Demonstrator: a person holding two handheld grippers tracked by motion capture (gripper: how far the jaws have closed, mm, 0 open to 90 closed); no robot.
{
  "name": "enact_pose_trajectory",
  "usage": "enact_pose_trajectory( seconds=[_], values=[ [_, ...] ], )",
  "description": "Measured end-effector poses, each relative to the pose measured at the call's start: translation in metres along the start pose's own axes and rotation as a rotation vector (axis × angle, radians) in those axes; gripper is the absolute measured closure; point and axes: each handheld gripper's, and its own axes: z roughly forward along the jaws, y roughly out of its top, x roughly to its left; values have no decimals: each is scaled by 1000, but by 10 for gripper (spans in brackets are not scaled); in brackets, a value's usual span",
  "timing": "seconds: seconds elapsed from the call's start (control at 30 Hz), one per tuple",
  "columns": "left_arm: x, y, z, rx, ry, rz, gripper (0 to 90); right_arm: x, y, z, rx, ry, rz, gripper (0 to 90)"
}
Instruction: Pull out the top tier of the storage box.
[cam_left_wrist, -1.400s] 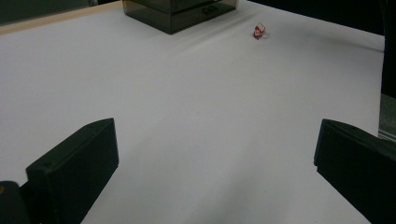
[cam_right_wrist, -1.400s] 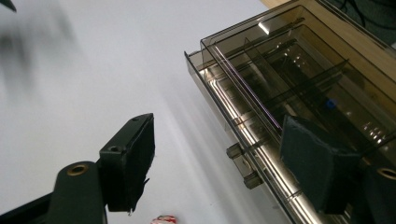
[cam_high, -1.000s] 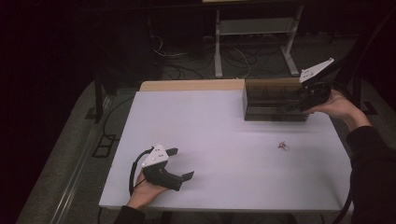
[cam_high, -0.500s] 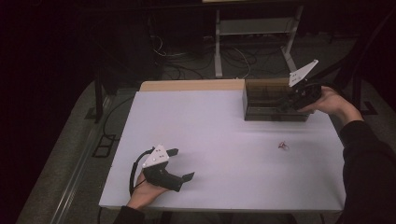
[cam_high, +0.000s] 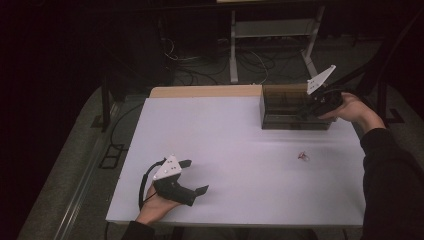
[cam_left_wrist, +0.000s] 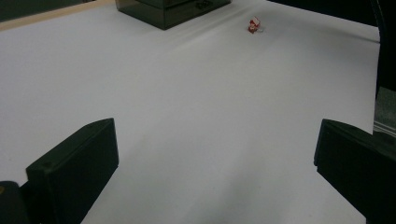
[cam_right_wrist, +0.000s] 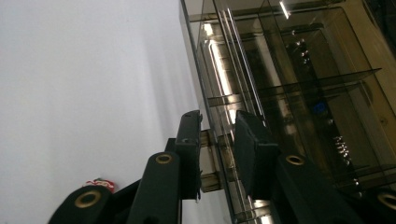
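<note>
A dark smoky clear box (cam_high: 287, 120) with dividers stands at the table's far right. My right gripper (cam_high: 308, 109) reaches over its right end. In the right gripper view, the jaws (cam_right_wrist: 217, 135) stand close together on either side of the box's (cam_right_wrist: 303, 93) near wall, shut on it. A small red and white object (cam_high: 302, 156) lies on the table in front of the box and appears again (cam_left_wrist: 253, 25) far ahead of the left gripper. My left gripper (cam_high: 196, 176) rests near the front left edge, jaws wide open (cam_left_wrist: 215, 158) with nothing between them.
The white table (cam_high: 230, 135) has a wooden strip along its back edge (cam_high: 205, 91). Behind it are a metal stand (cam_high: 272, 35) and cables on the floor. The person's right sleeve (cam_high: 390, 180) lies over the table's right side.
The right hand has lifted and tilted at the box's right end, so the gripper's plate now points up. The left gripper has stayed in place.
</note>
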Motion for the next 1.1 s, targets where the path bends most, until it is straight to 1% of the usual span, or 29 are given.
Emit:
enact_pose_trajectory(
  seconds=[0.03,0.1,0.2,0.23,0.3,0.47,0.67,0.83,1.1],
  values=[
    [0,0,0,-2,0,-1,0,-2,0,2,-1,0,0,758],
    [0,0,0,-2,0,0,0,-2,0,2,0,6,2,763],
    [0,0,0,-3,-2,-1,0,-5,-1,5,3,45,3,800],
    [0,0,0,-6,-6,-3,0,-6,-1,5,-5,47,2,802],
    [0,0,-1,-7,-7,-2,0,-6,-2,5,-10,51,6,834],
    [-1,0,-1,-4,-6,1,0,-7,-5,5,-24,55,0,845],
    [0,0,-2,-12,-7,-3,0,-9,-7,5,-41,68,-4,852],
    [0,0,-2,-10,-5,-4,0,-9,-10,4,-48,98,-17,859],
    [-1,-1,-2,-7,0,-7,0,-5,-11,2,-42,125,-25,862]
  ],
)
